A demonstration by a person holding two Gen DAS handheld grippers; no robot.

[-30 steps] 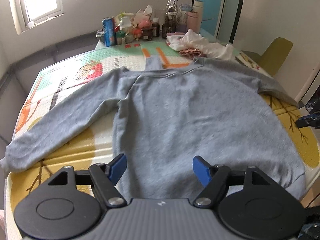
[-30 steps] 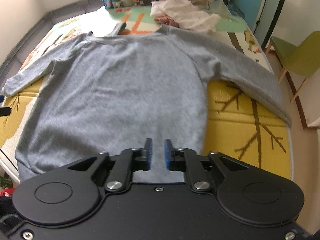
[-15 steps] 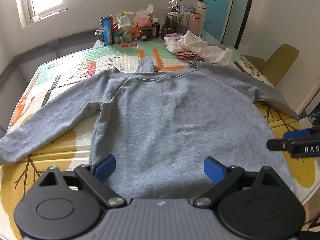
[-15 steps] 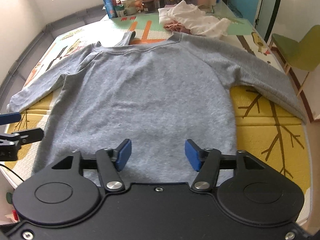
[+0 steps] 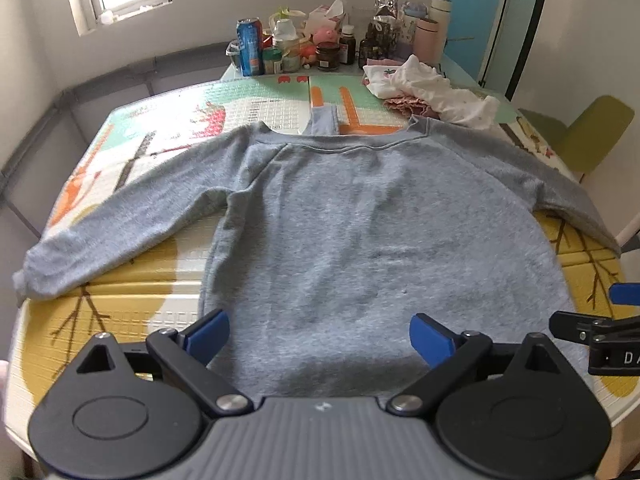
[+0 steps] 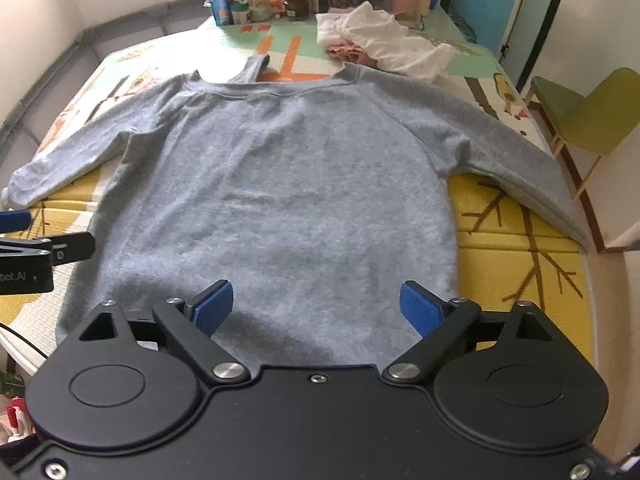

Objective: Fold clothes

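Observation:
A grey sweatshirt (image 5: 360,232) (image 6: 288,184) lies flat on the patterned mat, neck away from me, both sleeves spread out to the sides. My left gripper (image 5: 319,336) hovers open over the hem, nothing between its blue pads. My right gripper (image 6: 318,308) is open too, above the hem further right. In the left wrist view the right gripper's tip (image 5: 592,326) shows at the right edge; in the right wrist view the left gripper's tip (image 6: 48,248) shows at the left edge.
A heap of white and pink clothes (image 5: 428,88) lies beyond the collar. Cans, jars and bottles (image 5: 312,48) crowd the table's far end. A green chair (image 6: 580,116) stands at the right. The mat's yellow part (image 6: 516,240) is bare on the right.
Both grippers pulled back towards the hem and rose. The right gripper went from shut to wide open; the left opened wider. The sweatshirt stayed flat.

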